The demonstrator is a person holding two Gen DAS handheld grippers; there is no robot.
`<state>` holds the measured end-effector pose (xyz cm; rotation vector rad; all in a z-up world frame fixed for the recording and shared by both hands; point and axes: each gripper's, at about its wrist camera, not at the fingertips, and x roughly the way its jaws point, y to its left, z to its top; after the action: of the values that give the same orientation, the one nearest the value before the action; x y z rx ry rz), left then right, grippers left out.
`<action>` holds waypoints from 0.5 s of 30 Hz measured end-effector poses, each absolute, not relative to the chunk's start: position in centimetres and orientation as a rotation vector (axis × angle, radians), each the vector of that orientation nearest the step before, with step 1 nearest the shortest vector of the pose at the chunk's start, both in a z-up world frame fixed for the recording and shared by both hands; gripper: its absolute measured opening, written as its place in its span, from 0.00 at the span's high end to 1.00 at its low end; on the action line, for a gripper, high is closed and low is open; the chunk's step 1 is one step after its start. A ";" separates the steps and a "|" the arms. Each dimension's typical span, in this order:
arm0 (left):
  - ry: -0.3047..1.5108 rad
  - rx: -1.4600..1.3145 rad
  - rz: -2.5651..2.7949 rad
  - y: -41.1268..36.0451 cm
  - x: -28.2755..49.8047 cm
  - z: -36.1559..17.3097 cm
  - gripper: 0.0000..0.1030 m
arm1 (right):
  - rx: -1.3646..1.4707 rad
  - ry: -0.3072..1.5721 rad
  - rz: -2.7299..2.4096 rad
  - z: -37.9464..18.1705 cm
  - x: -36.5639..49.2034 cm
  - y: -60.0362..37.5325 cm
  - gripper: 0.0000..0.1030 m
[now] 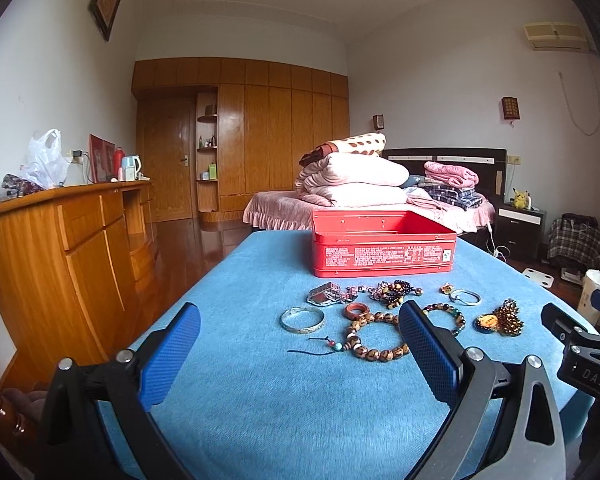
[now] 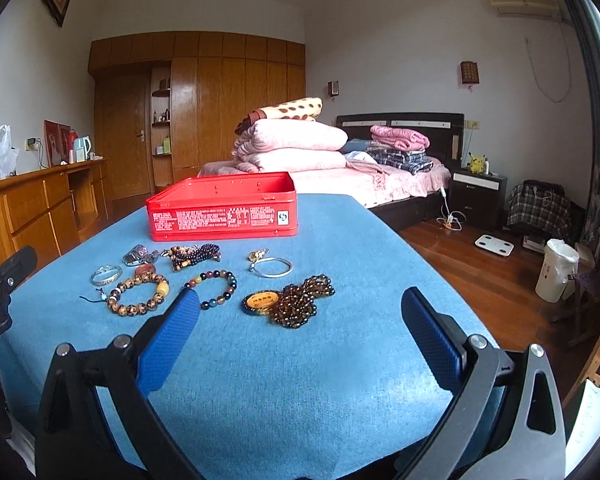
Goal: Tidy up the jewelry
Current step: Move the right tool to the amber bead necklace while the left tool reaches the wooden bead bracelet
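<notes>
The blue ribbed fingers (image 1: 172, 356) of the left gripper (image 1: 300, 344) are spread wide with nothing between them, held low over the near part of a table covered by a blue plush cloth (image 1: 260, 400). The right gripper (image 2: 300, 328) is likewise held wide apart and empty above the same cloth, its left finger seen just in front of a multicoloured bead bracelet (image 2: 216, 288).

The jewelry is laid out across the middle of the cloth, in front of an open red tin box (image 1: 383, 252) printed with white text. From the left wrist view, a silver bangle (image 1: 302, 320) is seen at the left, beside a brown wooden bead bracelet (image 1: 373, 340) with a dark cord trailing from it. A small reddish ring (image 1: 357, 311) lies just behind that bracelet. Nearer the box, a silvery item (image 1: 323, 295) and a heap of dark beads (image 1: 395, 292) are placed. A thin silver bangle (image 2: 271, 267) and an amber bead strand with a yellow pendant (image 2: 288, 302) are found toward the right.

Beyond the table, a bed (image 2: 379, 180) piled with folded pink quilts is seen, a wooden wardrobe wall (image 1: 268, 132) at the back, a long wooden dresser (image 1: 60, 240) on the left and glossy wooden flooring (image 2: 479, 272).
</notes>
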<state>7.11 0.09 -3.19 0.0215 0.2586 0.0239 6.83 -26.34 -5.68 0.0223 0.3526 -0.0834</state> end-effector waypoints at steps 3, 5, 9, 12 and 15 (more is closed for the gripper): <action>0.286 0.052 0.012 -0.7 8.8 -3.9 0.06 | 0.036 0.380 -0.082 -6.2 8.2 -26.6 0.05; 0.292 0.065 0.001 -1.3 9.6 -4.2 0.06 | 0.023 0.400 -0.094 -6.7 9.0 -26.7 0.05; 0.318 0.062 -0.015 -1.8 10.9 -5.0 0.06 | 0.042 0.457 -0.092 -7.7 10.7 -27.6 0.05; 0.320 0.041 -0.014 -1.8 11.5 -5.4 0.06 | 0.049 0.461 -0.105 -7.7 11.7 -28.1 0.05; 0.325 0.017 -0.020 -1.7 12.0 -5.7 0.06 | 0.022 0.467 -0.113 -7.8 12.8 -28.1 0.07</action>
<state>12.03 -1.73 -5.70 0.0172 0.3250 -0.0204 12.75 -28.15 -7.78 0.0219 0.4667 -0.1128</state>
